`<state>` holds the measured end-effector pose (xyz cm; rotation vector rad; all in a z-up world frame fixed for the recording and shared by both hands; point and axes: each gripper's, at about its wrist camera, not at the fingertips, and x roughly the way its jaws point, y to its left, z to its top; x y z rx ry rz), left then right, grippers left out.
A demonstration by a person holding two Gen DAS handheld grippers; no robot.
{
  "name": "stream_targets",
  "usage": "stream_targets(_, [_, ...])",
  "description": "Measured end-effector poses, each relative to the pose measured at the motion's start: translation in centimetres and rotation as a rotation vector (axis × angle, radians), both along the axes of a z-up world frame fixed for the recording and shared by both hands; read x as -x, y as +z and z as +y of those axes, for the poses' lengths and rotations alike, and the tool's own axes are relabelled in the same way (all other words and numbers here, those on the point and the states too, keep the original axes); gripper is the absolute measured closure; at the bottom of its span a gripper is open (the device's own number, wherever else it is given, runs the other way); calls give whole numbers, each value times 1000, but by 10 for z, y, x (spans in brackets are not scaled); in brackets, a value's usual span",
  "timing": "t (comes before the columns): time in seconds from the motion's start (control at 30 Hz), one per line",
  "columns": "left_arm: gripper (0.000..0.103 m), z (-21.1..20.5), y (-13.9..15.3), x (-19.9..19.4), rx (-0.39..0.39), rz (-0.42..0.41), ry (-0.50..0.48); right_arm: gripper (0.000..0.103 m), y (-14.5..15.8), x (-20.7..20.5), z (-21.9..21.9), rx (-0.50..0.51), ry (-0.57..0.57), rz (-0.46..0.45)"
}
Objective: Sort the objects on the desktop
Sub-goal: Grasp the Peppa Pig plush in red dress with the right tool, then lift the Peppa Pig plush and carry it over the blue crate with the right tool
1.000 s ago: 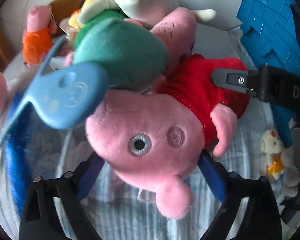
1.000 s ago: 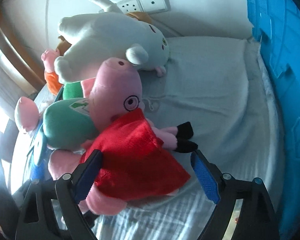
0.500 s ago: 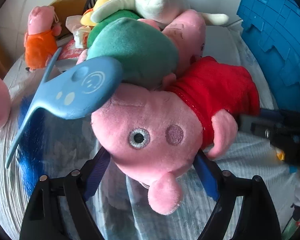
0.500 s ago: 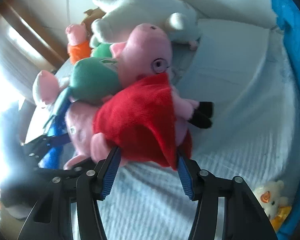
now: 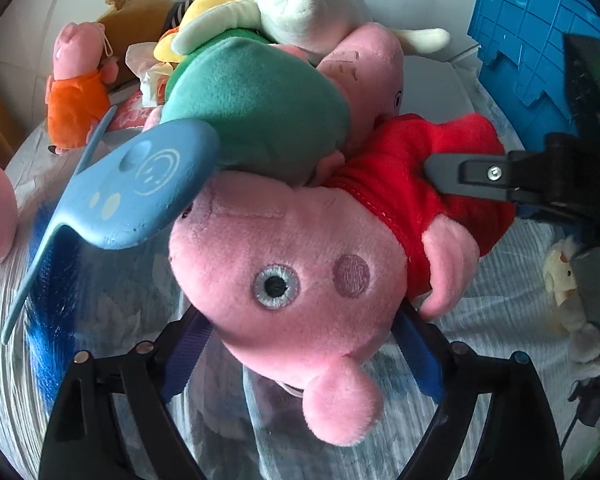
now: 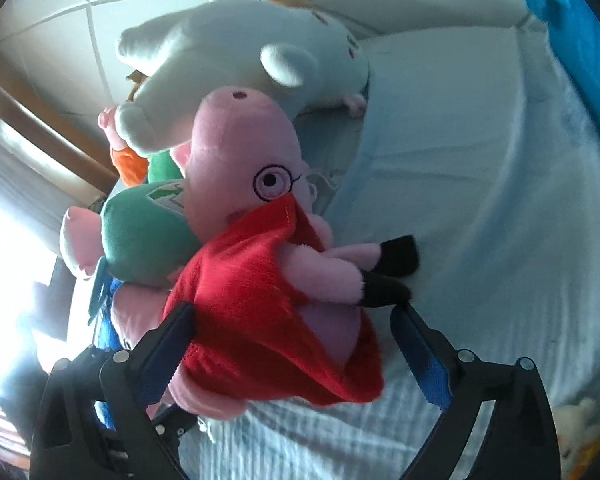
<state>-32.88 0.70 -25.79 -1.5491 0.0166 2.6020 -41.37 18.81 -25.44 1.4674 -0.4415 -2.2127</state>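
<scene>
My left claw [image 5: 300,354] is spread wide around the head of the pink pig plush in the red dress [image 5: 296,276]; the head fills the gap from pad to pad and both blue pads sit against its sides, so I am clamped on it. The pig lies on the pale cloth-covered desktop [image 6: 480,208], snout toward me, at the front of a heap of toys.

My right claw [image 6: 296,354] straddles the same pig's red skirt [image 6: 260,300] from the other end. Its jaws are opening: the left pad rests at the skirt's edge, the right pad stands clear of the fabric, so nothing is pinched there.

Behind the pig, a white plush [image 6: 240,64] tops the pile, with a green-shirted pig [image 5: 256,108] and a second pink pig head [image 6: 244,152] under it. A blue plastic piece [image 5: 140,188] leans against the green one. An orange-clad pig [image 5: 76,92] stands farther back.
</scene>
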Motion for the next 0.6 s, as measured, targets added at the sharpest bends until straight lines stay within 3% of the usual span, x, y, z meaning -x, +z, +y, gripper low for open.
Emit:
stream_targets(0.2, [19,-3,-6,5,-37,12,0,8,-14,9,-13,27,23,-3])
stream_targets(0.23, [20,-4,-5,4,-42,15,-2,20,-12,8,-15,34,23,9])
stream_targets(0.33, [27,-5,2,-2,-49,20,-17,27,1,-4,-19,8,18,56])
stream_targets(0.6, [27,-11,62,-40,-64,105,-67,28,60,-51,-19,-2,-5,166])
